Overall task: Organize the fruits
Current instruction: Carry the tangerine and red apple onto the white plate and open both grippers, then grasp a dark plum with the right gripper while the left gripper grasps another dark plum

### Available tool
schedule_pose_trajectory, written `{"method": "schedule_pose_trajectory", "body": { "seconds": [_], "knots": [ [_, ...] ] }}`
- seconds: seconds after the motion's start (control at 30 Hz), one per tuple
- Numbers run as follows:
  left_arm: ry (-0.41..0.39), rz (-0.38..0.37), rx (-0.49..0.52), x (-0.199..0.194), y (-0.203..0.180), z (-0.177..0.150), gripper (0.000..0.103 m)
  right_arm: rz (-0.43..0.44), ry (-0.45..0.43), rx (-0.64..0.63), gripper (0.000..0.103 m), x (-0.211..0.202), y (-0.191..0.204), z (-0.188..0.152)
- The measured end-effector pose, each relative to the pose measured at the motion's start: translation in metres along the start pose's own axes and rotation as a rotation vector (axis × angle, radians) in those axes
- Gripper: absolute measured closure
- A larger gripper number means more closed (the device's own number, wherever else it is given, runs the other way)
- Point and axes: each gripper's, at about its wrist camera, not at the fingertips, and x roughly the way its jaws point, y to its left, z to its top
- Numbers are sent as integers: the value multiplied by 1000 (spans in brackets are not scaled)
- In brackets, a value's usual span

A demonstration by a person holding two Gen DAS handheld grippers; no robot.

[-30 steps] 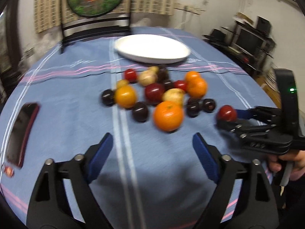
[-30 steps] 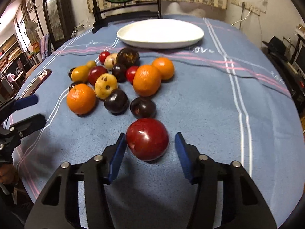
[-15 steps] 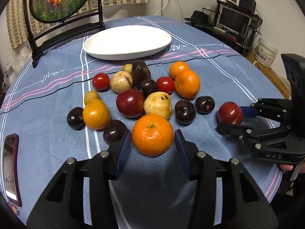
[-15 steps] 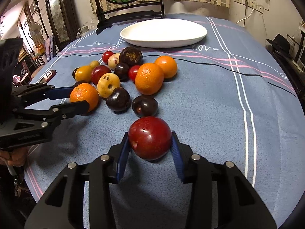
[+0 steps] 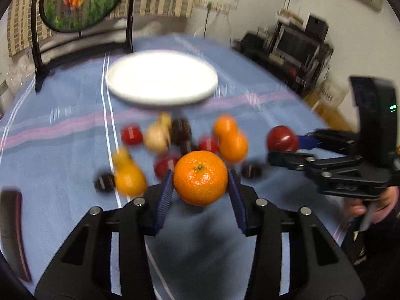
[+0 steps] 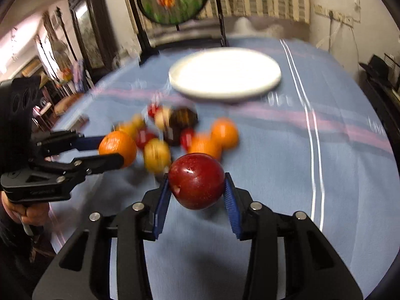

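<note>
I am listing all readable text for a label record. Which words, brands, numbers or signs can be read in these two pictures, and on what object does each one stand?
No text can be read for certain.
Tablecloth: white woven marks beside the white plate, too blurred to read.
Left gripper: embossed marking on its black body, too small and blurred to read.
Right gripper: embossed marking on its body, also unreadable.
Orange and red plum: no label.

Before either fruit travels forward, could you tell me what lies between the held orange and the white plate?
In the left wrist view, the fruit pile lies between the orange and the plate.
</note>
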Motion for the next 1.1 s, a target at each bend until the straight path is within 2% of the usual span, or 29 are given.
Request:
{"method": "schedule_pose_trajectory", "body": {
  "seconds": [0.07,0.13,0.3,0.5,0.6,0.63,0.67,0.73,0.77,0.8,0.87,0.93,1.0,1.1],
  "knots": [
    [-27,7,2,4,10,29,58,-7,-43,26,61,15,-9,31],
    [-30,22,-19,25,27,65,58,-21,-63,52,61,42,-20,64],
    [28,114,-51,95,62,126,58,-61,17,95,61,120,-45,114],
    [122,158,-63,143,79,140,58,-89,82,76,60,160,-52,127],
    [148,176,-76,149,82,139,56,-105,81,71,50,156,-55,124],
    [138,180,-78,144,81,138,51,-128,76,64,42,151,-55,125],
    [120,183,-77,138,82,138,38,-139,70,65,39,143,-55,125],
    [52,198,-71,110,79,136,25,-122,45,73,39,119,-52,121],
    [24,201,-62,97,76,133,22,-119,23,77,39,100,-49,115],
    [-4,206,-50,80,71,128,19,-115,0,76,39,81,-45,105],
    [-59,248,-34,43,60,105,7,-97,-20,74,38,53,-37,83],
    [-89,253,-46,15,53,77,5,-69,-25,77,38,31,-29,53],
    [-99,225,-75,-5,46,43,5,-45,-36,81,38,13,-20,15],
    [-86,202,-111,-17,37,-1,5,-65,-34,82,38,2,-8,-28]
  ]
}}
